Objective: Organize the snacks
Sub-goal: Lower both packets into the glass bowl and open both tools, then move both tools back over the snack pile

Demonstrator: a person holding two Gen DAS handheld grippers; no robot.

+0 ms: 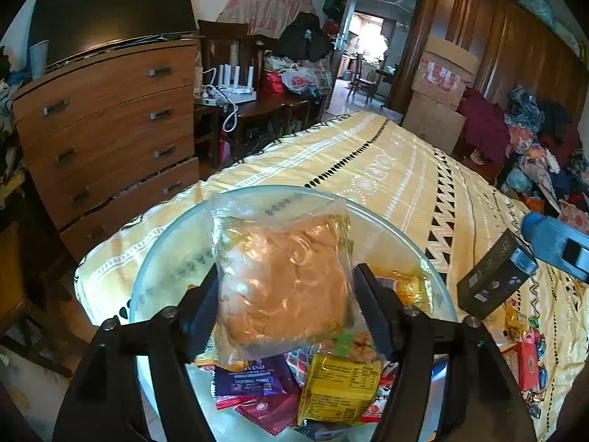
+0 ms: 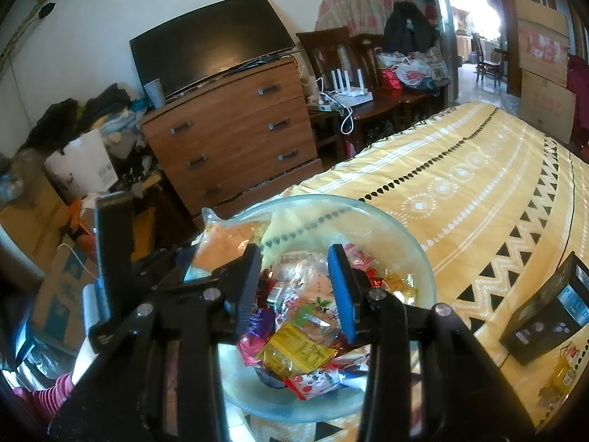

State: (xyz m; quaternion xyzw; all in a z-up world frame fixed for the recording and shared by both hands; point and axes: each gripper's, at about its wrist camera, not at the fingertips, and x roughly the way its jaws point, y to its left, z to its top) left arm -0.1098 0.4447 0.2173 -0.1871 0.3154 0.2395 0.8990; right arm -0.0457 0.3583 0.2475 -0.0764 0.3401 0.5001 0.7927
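Note:
A clear glass bowl (image 1: pixel 147 269) sits on the yellow patterned bedspread (image 1: pixel 386 169) and holds several snack packets, among them a yellow packet (image 1: pixel 338 390) and a purple one (image 1: pixel 254 379). My left gripper (image 1: pixel 285 283) is shut on a clear bag of orange snacks (image 1: pixel 283 280) and holds it over the bowl. In the right wrist view my right gripper (image 2: pixel 294 287) is open and empty above the bowl (image 2: pixel 416 246), over the packets (image 2: pixel 298 350). The orange snack bag (image 2: pixel 228 243) and left gripper show at its left. The right gripper's blue body (image 1: pixel 552 239) shows in the left view.
A dark box (image 1: pixel 493 276) (image 2: pixel 548 316) stands on the bed right of the bowl, with loose snacks (image 1: pixel 526 361) beside it. A wooden chest of drawers (image 1: pixel 106 132) with a TV (image 1: pixel 110 7) stands beyond the bed's left edge. Clothes pile (image 1: pixel 545 147) at right.

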